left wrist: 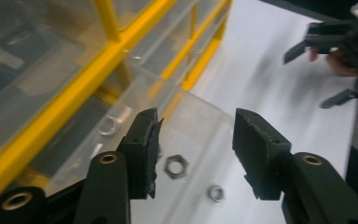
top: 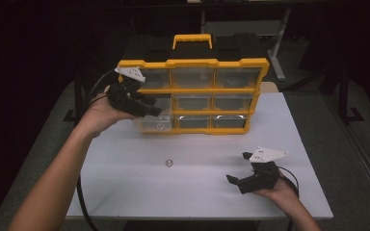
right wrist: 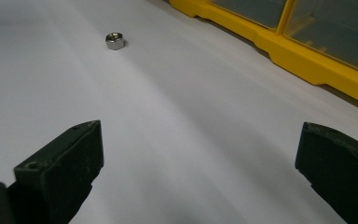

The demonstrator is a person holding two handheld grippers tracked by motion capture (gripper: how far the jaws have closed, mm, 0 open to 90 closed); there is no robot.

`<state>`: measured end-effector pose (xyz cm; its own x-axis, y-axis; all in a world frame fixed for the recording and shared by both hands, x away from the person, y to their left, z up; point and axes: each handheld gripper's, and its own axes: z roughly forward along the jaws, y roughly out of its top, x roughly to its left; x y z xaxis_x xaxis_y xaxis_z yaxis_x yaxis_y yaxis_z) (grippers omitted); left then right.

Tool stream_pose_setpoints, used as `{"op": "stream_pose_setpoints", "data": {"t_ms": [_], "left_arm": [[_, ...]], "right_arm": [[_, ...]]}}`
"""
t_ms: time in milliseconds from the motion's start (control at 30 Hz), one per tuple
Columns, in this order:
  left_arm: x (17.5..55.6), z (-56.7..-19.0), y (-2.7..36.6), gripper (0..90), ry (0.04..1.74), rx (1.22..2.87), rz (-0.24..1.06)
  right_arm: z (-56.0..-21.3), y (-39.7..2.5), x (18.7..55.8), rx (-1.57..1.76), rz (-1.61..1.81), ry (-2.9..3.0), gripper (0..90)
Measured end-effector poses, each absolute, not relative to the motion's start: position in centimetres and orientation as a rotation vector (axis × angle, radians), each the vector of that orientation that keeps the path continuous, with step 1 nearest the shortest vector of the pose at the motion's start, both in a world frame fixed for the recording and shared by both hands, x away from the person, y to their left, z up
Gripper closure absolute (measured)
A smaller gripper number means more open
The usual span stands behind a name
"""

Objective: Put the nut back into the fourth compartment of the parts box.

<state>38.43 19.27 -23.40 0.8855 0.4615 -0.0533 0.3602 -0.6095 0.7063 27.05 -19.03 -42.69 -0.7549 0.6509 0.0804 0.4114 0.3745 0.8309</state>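
Observation:
A yellow organizer (top: 192, 62) with clear drawers stands upright at the back of the white table (top: 125, 192). Its bottom-left drawer (top: 153, 124) is pulled out. My left gripper (top: 156, 109) hangs open just above that drawer (left wrist: 193, 105), nothing between its jaws (left wrist: 196, 126). Inside the drawer lie a hex nut (left wrist: 175, 166) and two more nuts (left wrist: 216, 192). A single steel nut (top: 168, 162) sits loose on the table in front of the organizer. My right gripper (top: 237, 167) rests wide open at the front right, facing that nut (right wrist: 115, 40) from a distance, jaws (right wrist: 200, 135) empty.
The organizer's yellow base (right wrist: 307, 60) runs along the right of the right gripper view. A black-and-yellow carry handle (top: 192, 41) tops the organizer. Table edges lie close to the right hand. A cable (top: 79, 192) trails off the front left edge.

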Motion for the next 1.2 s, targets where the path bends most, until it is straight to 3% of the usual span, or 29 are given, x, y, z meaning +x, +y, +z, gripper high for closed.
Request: {"op": "stream_pose_setpoints", "data": {"t_ms": [567,1200], "left_arm": [[34.6,-24.3,19.1,38.2,0.519,2.310,0.150],[32.5,-28.8,18.6,29.9,0.510,2.294,0.138]], "right_arm": [[-42.7,-19.0,27.0,0.950,1.319,2.377,0.3],[-42.7,-19.0,27.0,0.951,1.318,2.378,0.3]]}}
